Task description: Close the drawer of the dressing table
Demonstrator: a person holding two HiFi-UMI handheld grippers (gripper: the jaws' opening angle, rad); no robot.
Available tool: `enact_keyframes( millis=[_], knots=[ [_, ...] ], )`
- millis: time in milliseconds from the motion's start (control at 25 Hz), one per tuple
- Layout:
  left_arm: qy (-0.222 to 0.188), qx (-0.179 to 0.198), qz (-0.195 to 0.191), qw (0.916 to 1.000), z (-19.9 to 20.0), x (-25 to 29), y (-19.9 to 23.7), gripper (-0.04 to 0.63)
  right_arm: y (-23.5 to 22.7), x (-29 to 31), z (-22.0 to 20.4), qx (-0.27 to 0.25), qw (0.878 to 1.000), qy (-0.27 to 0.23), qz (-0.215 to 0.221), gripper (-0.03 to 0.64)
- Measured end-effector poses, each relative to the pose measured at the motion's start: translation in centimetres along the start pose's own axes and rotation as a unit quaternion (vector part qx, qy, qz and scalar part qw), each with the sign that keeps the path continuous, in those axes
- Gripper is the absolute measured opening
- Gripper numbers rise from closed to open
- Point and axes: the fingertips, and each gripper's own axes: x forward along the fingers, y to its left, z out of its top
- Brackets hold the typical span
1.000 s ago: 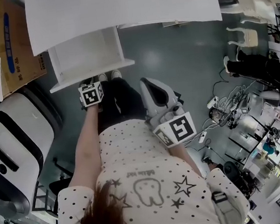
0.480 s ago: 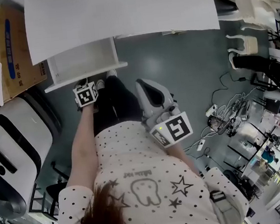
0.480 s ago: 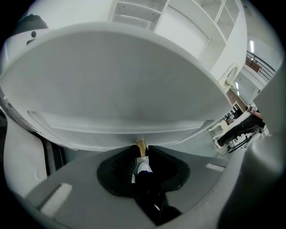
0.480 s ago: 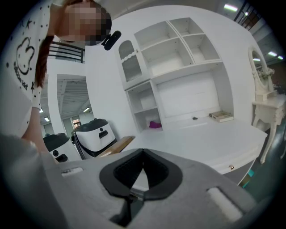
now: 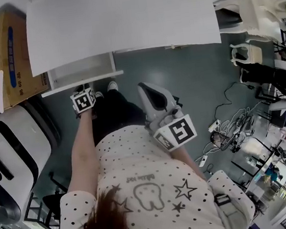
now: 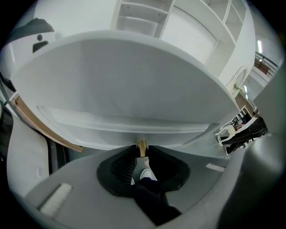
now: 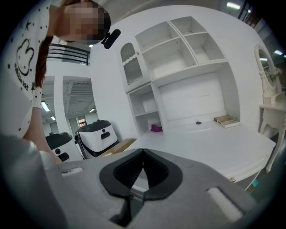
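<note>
- The drawer [image 5: 80, 71] stands partly out of the dressing table [image 5: 122, 21], at eleven o'clock from me.
- My left gripper [image 6: 141, 152] pinches its brass knob [image 6: 141, 146].
- My right gripper [image 7: 142, 156] is closed on nothing.

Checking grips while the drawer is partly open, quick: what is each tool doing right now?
Left tool: closed on the drawer knob.
Right tool: closed, holding nothing.

White drawer [image 5: 79, 72], brass knob [image 6: 141, 147], polka-dotted shirt [image 5: 137, 155]
</note>
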Motion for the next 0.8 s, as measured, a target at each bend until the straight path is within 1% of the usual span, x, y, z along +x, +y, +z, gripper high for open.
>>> enact_keyframes(
  millis=[240,440,600,800],
  knots=[
    [-0.012,-0.017,-0.009,0.9997,0.6,0.8,-0.1,0.081,0.2,0.6,-0.4,0.004,1.0,0.009,0.016,-0.002],
    [-0.008,-0.019,0.002,0.9998,0.8,0.2,0.3,0.08,1.0,1.1,-0.8,0.004,1.0,0.012,0.027,-0.002],
    [-0.012,-0.019,0.004,0.9997,0.6,0.4,0.4,0.081,1.1,1.3,-0.6,0.004,1.0,0.01,0.024,-0.002],
    [-0.007,-0.026,0.007,0.9996,0.7,0.7,0.1,0.081,0.8,1.4,-0.4,0.006,1.0,0.01,0.017,-0.002]
  ],
)
